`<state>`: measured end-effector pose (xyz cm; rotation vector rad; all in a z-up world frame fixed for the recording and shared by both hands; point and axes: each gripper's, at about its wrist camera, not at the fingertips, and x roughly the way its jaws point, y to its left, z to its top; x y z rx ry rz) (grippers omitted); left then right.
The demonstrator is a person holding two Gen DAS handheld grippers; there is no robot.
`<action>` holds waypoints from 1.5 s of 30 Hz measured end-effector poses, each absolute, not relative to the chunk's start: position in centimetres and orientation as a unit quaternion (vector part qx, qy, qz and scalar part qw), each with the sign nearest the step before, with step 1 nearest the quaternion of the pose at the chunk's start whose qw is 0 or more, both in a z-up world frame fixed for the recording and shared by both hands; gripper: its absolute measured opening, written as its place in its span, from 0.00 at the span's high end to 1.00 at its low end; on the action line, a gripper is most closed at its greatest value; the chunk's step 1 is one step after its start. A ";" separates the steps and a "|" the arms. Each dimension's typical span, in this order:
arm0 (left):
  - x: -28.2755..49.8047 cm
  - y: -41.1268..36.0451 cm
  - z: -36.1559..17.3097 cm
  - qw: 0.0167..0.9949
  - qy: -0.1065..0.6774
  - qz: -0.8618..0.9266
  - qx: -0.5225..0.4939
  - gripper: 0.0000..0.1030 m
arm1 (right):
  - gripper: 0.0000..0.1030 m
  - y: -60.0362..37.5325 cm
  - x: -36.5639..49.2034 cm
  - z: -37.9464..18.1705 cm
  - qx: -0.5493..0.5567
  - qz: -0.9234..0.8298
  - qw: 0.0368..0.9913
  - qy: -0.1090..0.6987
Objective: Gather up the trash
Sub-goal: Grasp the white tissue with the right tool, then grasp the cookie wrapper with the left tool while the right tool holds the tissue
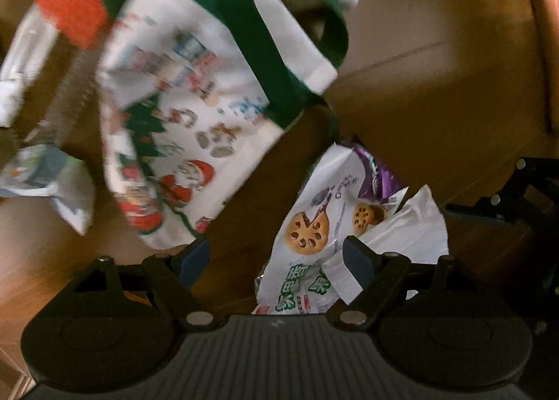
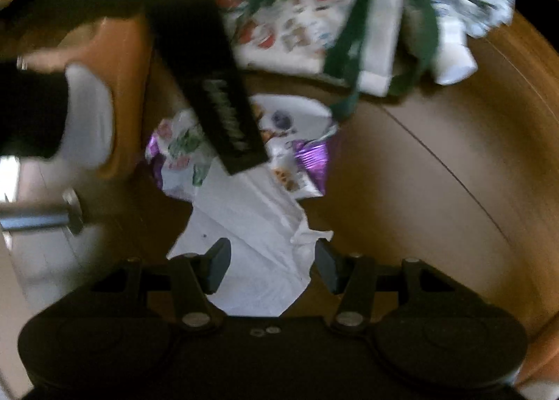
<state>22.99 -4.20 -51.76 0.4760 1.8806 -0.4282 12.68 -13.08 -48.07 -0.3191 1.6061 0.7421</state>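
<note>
Trash lies scattered on the brown wooden table (image 1: 419, 92): a crinkled white-and-purple snack wrapper printed with lotus-root slices (image 1: 314, 225), and a crumpled white paper sheet (image 2: 251, 225) touching it. My left gripper (image 1: 276, 260) hangs above the wrapper, jaws spread, gripping nothing; my right gripper (image 2: 272, 267) hovers over the paper, equally wide and empty. The white cloth tote bag with green straps and Christmas prints (image 1: 181, 113) lies just beyond. My worry: the two pieces overlap, so a pinch may drag both, or my grippers may collide, being so near each other.
</note>
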 end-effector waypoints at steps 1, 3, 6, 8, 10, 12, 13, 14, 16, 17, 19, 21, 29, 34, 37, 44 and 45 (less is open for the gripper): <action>22.9 -4.2 -52.3 0.542 0.796 -0.182 0.201 0.20 | 0.49 -12.6 12.2 -48.4 -0.156 0.328 0.621 0.694; 22.8 -4.1 -53.3 0.536 0.802 -0.176 0.197 0.20 | 0.49 -11.8 11.2 -49.1 -0.199 0.336 0.619 0.682; 22.9 -3.5 -54.3 0.531 0.810 -0.170 0.182 0.25 | 0.49 -10.8 9.5 -49.8 -0.247 0.355 0.609 0.665; 22.9 -3.1 -55.0 0.526 0.816 -0.166 0.175 0.29 | 0.49 -10.4 8.5 -50.4 -0.277 0.364 0.602 0.654; 22.9 -2.8 -55.5 0.521 0.821 -0.164 0.169 0.40 | 0.49 -10.3 7.9 -50.8 -0.297 0.369 0.598 0.647; 22.6 -2.6 -55.7 0.517 0.824 -0.165 0.163 0.45 | 0.50 -10.3 7.6 -51.2 -0.308 0.367 0.597 0.643; 22.3 -2.6 -55.9 0.517 0.824 -0.166 0.162 0.49 | 0.51 -10.4 7.6 -51.4 -0.311 0.364 0.597 0.644; 22.2 -2.6 -55.9 0.516 0.825 -0.167 0.160 0.51 | 0.51 -10.5 7.7 -51.6 -0.309 0.363 0.595 0.647; 22.0 -2.6 -55.9 0.515 0.826 -0.169 0.156 0.59 | 0.52 -10.9 7.9 -52.0 -0.309 0.359 0.592 0.652; 21.9 -2.7 -55.9 0.516 0.825 -0.170 0.156 0.61 | 0.52 -11.0 7.8 -51.9 -0.310 0.363 0.595 0.646; 21.7 -2.8 -55.8 0.515 0.825 -0.173 0.154 0.68 | 0.53 -10.9 7.5 -51.9 -0.323 0.367 0.595 0.638; 21.4 -2.8 -55.8 0.516 0.824 -0.175 0.154 0.71 | 0.69 -10.6 7.2 -51.8 -0.345 0.363 0.601 0.623; 21.4 -4.6 -55.3 0.513 0.823 -0.180 0.163 0.91 | 0.99 -11.0 9.7 -51.4 -0.322 0.328 0.618 0.638; 23.1 -5.2 -52.8 0.533 0.810 -0.176 0.170 0.93 | 0.99 -12.7 13.4 -49.2 -0.284 0.279 0.636 0.661; 24.2 -5.7 -49.6 0.562 0.794 -0.167 0.163 0.94 | 0.99 -14.2 15.6 -46.7 -0.263 0.240 0.658 0.663; 24.8 -5.5 -42.9 0.613 0.767 -0.156 0.106 0.94 | 0.99 -19.2 19.5 -38.3 -0.180 0.151 0.730 0.642; 24.5 -5.6 -42.6 0.615 0.763 -0.171 0.103 0.94 | 0.99 -19.6 19.9 -37.0 -0.171 0.146 0.740 0.634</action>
